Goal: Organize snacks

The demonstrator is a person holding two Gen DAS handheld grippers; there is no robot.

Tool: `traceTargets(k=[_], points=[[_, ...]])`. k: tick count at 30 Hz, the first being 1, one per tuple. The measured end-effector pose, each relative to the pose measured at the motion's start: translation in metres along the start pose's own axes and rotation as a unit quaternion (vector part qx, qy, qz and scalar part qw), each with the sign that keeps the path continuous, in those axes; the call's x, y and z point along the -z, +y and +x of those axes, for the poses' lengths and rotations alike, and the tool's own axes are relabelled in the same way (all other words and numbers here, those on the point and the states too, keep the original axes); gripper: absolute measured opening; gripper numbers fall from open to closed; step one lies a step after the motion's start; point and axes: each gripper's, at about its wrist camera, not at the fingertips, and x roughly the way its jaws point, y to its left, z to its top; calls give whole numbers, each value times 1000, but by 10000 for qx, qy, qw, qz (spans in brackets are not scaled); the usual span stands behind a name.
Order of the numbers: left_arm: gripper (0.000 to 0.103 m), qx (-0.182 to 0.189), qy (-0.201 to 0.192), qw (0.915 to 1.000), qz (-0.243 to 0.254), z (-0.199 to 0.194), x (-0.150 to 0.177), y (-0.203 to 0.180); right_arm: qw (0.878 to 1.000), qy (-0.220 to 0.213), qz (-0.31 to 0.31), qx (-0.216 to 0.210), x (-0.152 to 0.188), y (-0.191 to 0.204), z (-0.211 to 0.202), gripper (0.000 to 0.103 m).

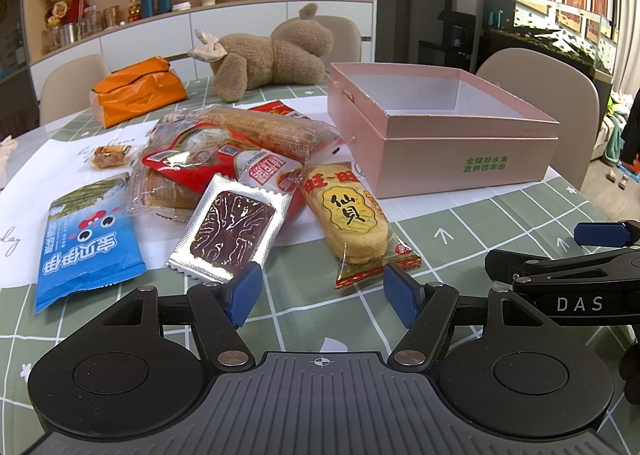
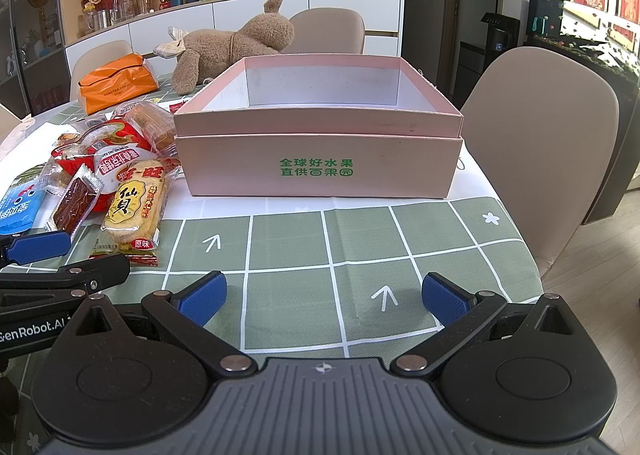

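Note:
A pile of snack packets lies on the table: a blue seaweed pack [image 1: 86, 243], a silver packet with a dark bar [image 1: 230, 229], a yellow rice-cracker pack [image 1: 354, 217], a red-and-clear bread bag [image 1: 224, 155] and a small wrapped sweet [image 1: 110, 155]. An open, empty pink box [image 1: 440, 135] stands to their right; it faces the right wrist camera [image 2: 320, 143]. My left gripper [image 1: 322, 289] is open, just short of the silver packet and the cracker pack. My right gripper [image 2: 324, 295] is open over bare tablecloth in front of the box.
A brown plush toy [image 1: 272, 55] and an orange bag [image 1: 140, 89] lie behind the snacks. Beige chairs [image 2: 536, 143] stand around the table. The table's right edge [image 2: 520, 239] is near the right gripper. A sideboard with ornaments lines the back wall.

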Motion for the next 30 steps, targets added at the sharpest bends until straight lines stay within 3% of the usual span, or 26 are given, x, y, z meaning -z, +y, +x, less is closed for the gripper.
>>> traceTargets(k=[9,14,18,20,25,30], points=[[72,122,59,9999,71,-2,0,1,10000,0,-24,-16,2,0,7,103],[67,615,452,9970,-112,-20,-6,18,9974,637,-225,-258,-8,0,10,103],[66,413,72,9991,-11,-55,-19,33,9956,840,-287,-286,-7,-3,1,103],[66,350,63,9993,-62,-57,-30,43,9954,854,-308,-293,-7,-3,2,103],[65,121,707,9969,-338,-25,-48,72,9944,866,-445,-401,-10,-2,4,103],[66,491,1262,9894,518,1,-45,65,9913,929,-617,-701,-16,2,-4,96]])
